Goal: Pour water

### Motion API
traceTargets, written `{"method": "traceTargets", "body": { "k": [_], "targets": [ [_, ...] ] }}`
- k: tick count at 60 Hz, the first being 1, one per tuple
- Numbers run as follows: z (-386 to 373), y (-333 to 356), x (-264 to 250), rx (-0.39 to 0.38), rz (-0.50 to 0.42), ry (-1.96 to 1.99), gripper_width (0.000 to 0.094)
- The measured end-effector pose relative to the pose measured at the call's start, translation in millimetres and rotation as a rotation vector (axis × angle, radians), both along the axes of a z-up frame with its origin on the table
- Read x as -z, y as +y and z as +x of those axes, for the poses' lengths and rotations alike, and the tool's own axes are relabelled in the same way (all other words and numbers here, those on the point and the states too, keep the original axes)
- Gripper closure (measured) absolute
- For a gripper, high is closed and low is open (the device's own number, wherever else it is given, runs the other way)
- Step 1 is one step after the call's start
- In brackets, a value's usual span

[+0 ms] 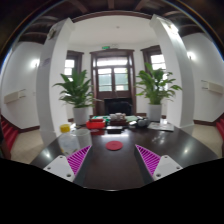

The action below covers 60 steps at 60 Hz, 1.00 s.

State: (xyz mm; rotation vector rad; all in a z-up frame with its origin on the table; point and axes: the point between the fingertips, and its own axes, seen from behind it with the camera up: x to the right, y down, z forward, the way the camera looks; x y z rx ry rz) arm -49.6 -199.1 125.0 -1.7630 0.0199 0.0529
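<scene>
We see a dark round worktop (110, 165) ahead. Far left, a potted plant (76, 92) stands by the wall. On the worktop's left part sits a small yellow container (65, 128), the likeliest pouring item, beyond the left pad and well apart from it. Our tongs (114, 160) are spread apart, nothing between the pink pads (78, 158). A red coaster (114, 146) lies just ahead, between the fingers. Red dish (96, 125) and dark items behind it; too small to identify. Second plant (155, 88) at right.
</scene>
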Motion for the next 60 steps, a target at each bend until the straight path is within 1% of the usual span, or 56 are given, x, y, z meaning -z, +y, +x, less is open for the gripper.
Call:
{"method": "traceTargets", "body": {
  "k": [6, 7, 8, 13, 22, 30, 35, 44, 46, 47, 48, 50, 53, 58, 60],
  "targets": [
    [-42, -4, 1, -0.098, 0.012, 0.015, 0.0084],
    [-44, 5, -3, -0.112, 0.010, 0.015, 0.0084],
    [-60, -2, 6, -0.125, 0.007, 0.014, 0.0085],
    [-104, -1, 23, -0.164, -0.010, 0.006, 0.0079],
    [-147, 26, 33, -0.168, -0.010, -0.005, 0.0078],
    [-160, 62, 30, -0.164, 0.014, -0.054, 0.0083],
    [-165, 79, 32, -0.159, 0.016, -0.062, 0.0102],
    [-173, 93, 48, -0.146, -0.031, -0.041, 0.0229],
    [-175, 93, 52, -0.146, -0.039, -0.034, 0.0232],
    [-174, 94, 53, -0.142, -0.040, -0.036, 0.0313],
    [-174, 95, 53, -0.139, -0.037, -0.038, 0.0338],
    [-173, 96, 52, -0.137, -0.028, -0.040, 0.0342],
    [-173, 97, 52, -0.139, -0.022, -0.045, 0.0376],
    [-175, 100, 55, -0.136, -0.013, -0.047, 0.0458],
    [-176, 101, 55, -0.138, -0.010, -0.053, 0.0458]
  ]
}}
